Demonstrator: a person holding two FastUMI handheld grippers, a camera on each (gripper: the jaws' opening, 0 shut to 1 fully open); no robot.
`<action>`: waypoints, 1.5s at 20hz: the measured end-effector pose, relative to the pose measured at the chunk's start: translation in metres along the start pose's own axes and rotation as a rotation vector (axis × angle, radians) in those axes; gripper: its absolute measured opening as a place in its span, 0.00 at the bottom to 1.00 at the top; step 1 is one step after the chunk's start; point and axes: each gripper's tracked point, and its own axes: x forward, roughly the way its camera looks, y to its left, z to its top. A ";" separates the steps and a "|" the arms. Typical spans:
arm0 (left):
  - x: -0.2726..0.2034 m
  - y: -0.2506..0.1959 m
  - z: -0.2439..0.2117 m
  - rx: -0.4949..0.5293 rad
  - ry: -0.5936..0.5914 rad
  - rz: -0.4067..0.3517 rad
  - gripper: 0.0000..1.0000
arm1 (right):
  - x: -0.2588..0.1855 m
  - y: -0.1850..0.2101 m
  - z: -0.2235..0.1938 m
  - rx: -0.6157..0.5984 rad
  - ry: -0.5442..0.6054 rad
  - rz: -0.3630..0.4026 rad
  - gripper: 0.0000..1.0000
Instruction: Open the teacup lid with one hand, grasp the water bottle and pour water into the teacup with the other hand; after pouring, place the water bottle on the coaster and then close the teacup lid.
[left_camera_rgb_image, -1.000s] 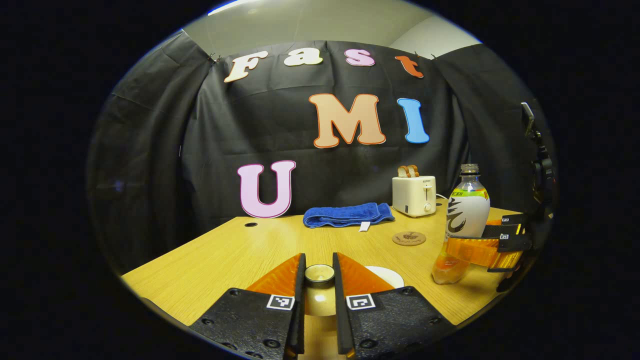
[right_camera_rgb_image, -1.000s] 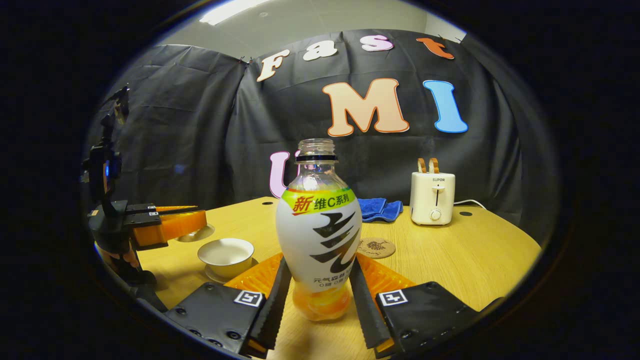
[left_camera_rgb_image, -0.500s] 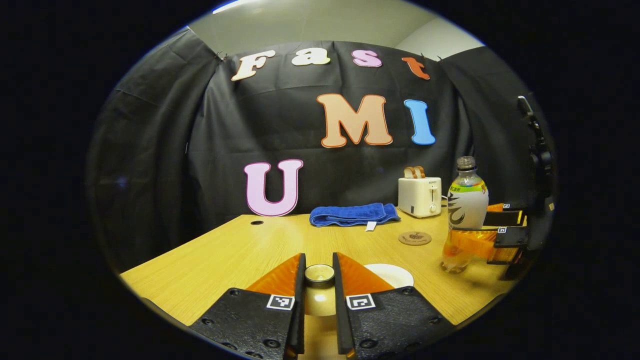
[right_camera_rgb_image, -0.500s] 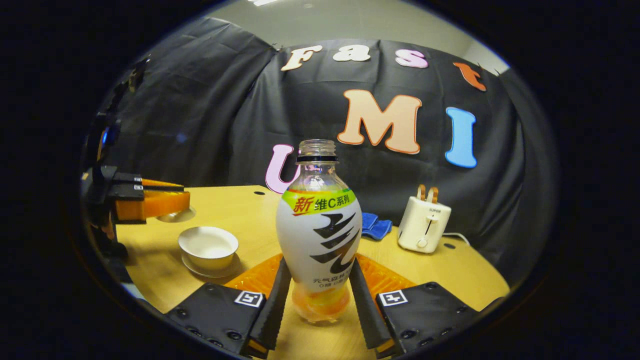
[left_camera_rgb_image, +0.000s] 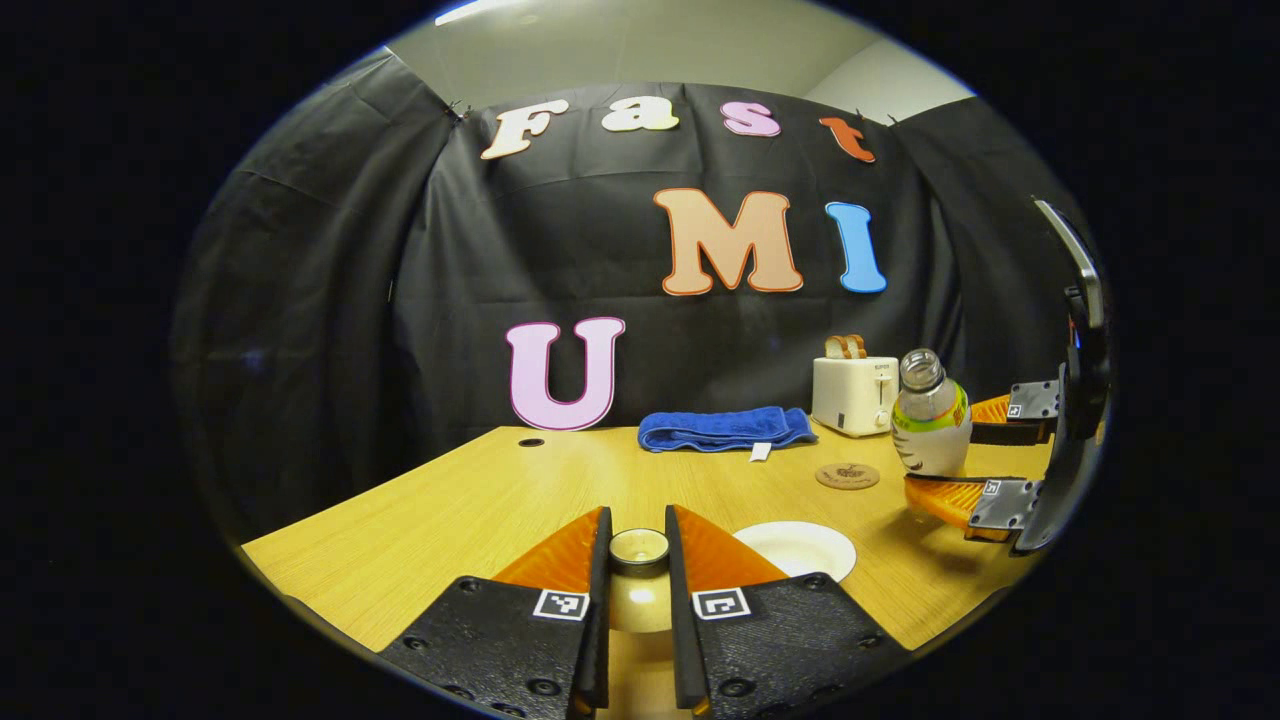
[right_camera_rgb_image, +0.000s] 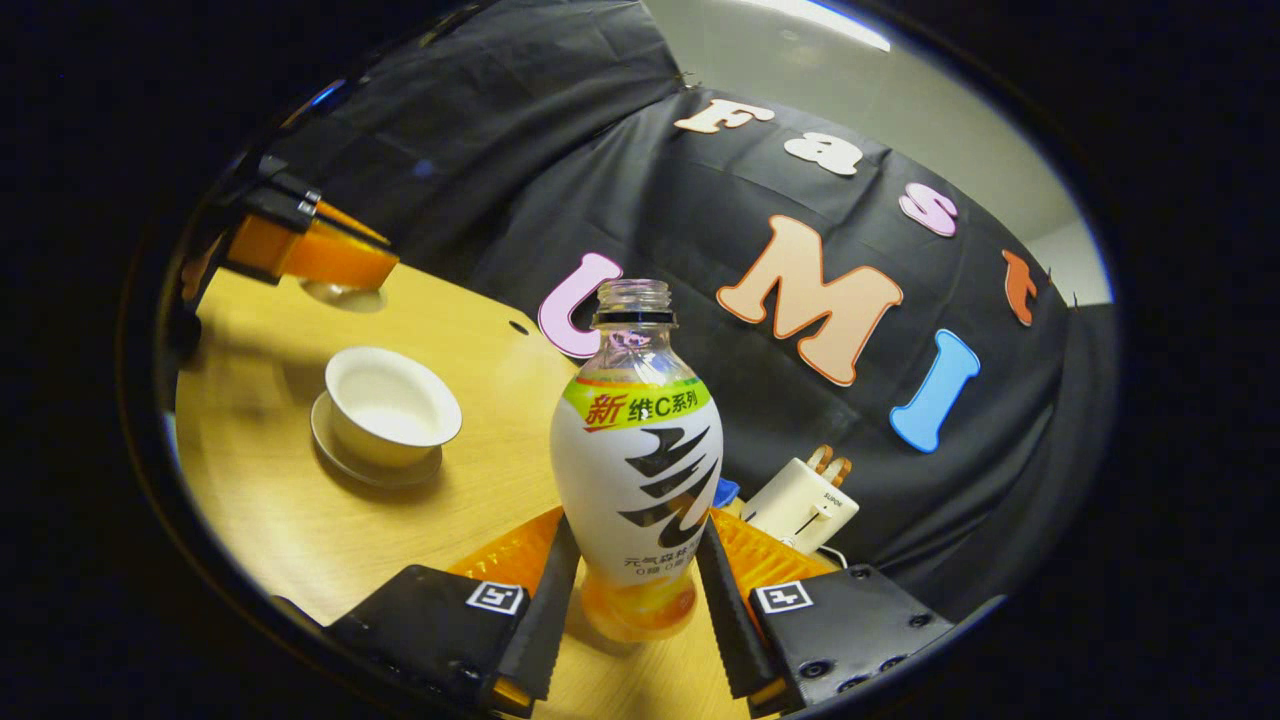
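- Left tongs (left_camera_rgb_image: 638, 600) are seen pinched on the teacup lid (left_camera_rgb_image: 639, 548) by its knob; lid is held off the cup, above the worktop (left_camera_rgb_image: 450, 520).
- Right tongs (right_camera_rgb_image: 632, 610) are clamped on the lower body of the water bottle (right_camera_rgb_image: 636, 470); bottle is uncapped, with orange liquid seen at its base, and the rest is hidden by the label.
- In the right gripper view the scene is tilted; the bottle mouth is pointed toward the teacup side.
- Teacup (right_camera_rgb_image: 392, 405) is left uncovered on its saucer (right_camera_rgb_image: 345, 462), just beside the bottle; interior is pale, and whether any water is in it cannot be told.
- Coaster (left_camera_rgb_image: 847, 476) is lying bare on the worktop, between cup and toaster (left_camera_rgb_image: 853, 394).
- Toaster is loaded with two slices; a folded blue towel (left_camera_rgb_image: 725, 428) is laid beside it, by the back wall.
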 end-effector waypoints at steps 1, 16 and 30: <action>0.000 0.002 -0.001 -0.001 0.001 0.003 0.23 | 0.000 0.002 0.000 -0.040 0.000 -0.001 0.69; -0.005 0.023 -0.010 -0.011 0.008 0.022 0.23 | 0.013 0.035 -0.010 -0.558 -0.033 0.000 0.68; -0.006 0.032 -0.011 -0.023 0.005 0.028 0.23 | 0.020 0.021 -0.002 -0.884 -0.062 0.007 0.68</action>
